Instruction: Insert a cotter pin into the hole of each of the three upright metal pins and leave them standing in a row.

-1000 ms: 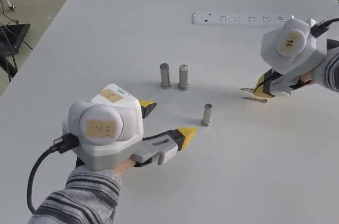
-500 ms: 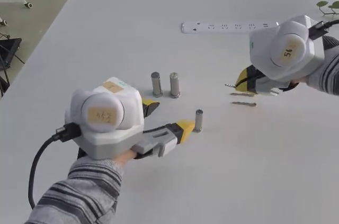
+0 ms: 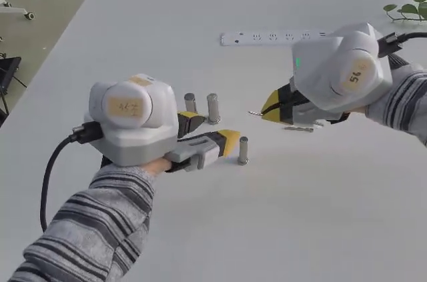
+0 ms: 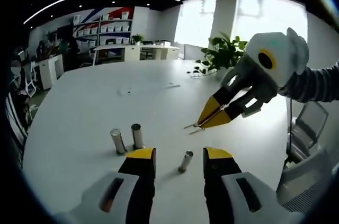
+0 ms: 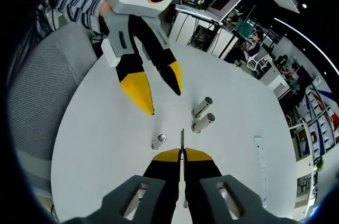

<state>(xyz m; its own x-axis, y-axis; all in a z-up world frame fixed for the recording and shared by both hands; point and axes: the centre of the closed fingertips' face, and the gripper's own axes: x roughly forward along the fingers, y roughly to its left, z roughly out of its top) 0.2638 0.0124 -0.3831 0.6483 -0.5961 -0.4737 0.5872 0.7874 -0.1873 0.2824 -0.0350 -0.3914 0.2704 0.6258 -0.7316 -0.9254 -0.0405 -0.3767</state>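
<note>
Three short metal pins stand on the white table. Two are side by side (image 3: 191, 102) (image 3: 213, 108); the third pin (image 3: 243, 151) stands alone nearer me. My left gripper (image 3: 212, 129) is open, and the lone pin (image 4: 186, 161) stands at the mouth of its jaws, untouched. My right gripper (image 3: 270, 109) hovers to the right, shut on a thin cotter pin (image 3: 255, 114) that sticks out leftward. In the right gripper view the cotter pin (image 5: 181, 142) points past the lone pin (image 5: 158, 141). Another cotter pin (image 3: 298, 129) lies on the table under the right gripper.
A white power strip (image 3: 273, 37) lies across the far side of the table. A small plant (image 3: 407, 10) shows at the far right. The table's left edge (image 3: 60, 35) drops to the floor.
The right gripper has lifted off the table with a cotter pin and moved left toward the lone pin. The left gripper has closed in on that pin.
</note>
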